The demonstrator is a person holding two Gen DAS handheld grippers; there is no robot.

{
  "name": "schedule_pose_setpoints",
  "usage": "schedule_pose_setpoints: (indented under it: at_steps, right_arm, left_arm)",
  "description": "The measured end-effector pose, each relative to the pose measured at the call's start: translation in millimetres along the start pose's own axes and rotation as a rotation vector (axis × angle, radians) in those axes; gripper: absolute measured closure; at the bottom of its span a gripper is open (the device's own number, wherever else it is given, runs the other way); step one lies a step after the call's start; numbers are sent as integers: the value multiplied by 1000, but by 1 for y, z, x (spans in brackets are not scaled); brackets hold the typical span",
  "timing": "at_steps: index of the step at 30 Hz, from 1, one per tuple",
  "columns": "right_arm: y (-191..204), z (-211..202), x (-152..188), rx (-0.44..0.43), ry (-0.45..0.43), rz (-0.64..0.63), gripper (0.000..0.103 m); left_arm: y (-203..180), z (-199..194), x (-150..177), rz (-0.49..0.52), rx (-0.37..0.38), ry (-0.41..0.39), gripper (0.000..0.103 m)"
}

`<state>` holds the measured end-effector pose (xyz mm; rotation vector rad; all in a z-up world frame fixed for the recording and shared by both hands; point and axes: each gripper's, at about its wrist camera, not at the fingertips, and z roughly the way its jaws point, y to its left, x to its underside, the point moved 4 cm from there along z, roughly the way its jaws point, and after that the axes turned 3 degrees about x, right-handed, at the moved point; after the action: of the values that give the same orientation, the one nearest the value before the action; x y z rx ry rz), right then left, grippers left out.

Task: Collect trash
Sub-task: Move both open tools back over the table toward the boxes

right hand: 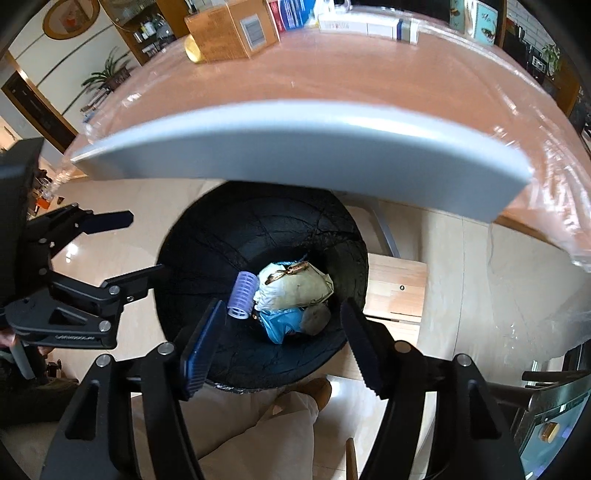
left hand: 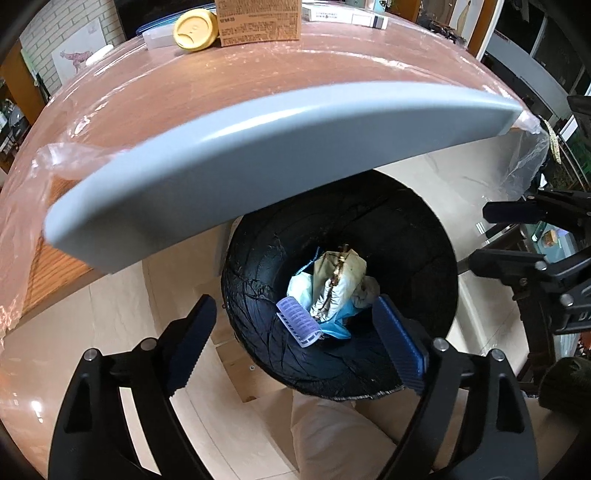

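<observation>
Black-lined bin [left hand: 424,258] | trash [left hand: 332,284] and purple roller [left hand: 297,320] at its bottom | left gripper [left hand: 295,336], right gripper [right hand: 280,343] above it, jaws apart, empty | risk: descending fingers snag liner.

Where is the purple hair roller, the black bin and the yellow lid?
purple hair roller [right hand: 242,295]: right wrist view, its ribbed side.
black bin [left hand: 417,236]: left wrist view, the bag-lined inner wall.
yellow lid [left hand: 195,29]: left wrist view, its flat top.
</observation>
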<state>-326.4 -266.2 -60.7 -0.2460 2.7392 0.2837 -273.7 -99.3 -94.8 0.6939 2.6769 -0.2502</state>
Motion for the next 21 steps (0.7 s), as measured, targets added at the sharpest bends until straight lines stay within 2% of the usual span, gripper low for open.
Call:
schedule_pose_setpoints:
  at_steps: [6, 10, 12, 15, 21]
  right_arm:
    - [1, -58, -11, -25, -161, -29, 25]
    - [-6, -82, -33, 55, -261, -39, 13]
    - [-10, -89, -47, 103, -300, -45, 8]
    - [-21, -89, -72, 181, -323, -55, 8]
    - [-45, -72, -120, 271, -319, -73, 8]
  left_arm:
    - [-15, -47, -8, 35, 98, -103, 15]
    - [-22, -90, -24, 85, 151, -224, 3]
    - [-21, -103, -39, 100, 130, -281, 2]
    - [-12, -109, -62, 92, 85, -327, 2]
    - [16, -95, -103, 33, 21, -339, 2]
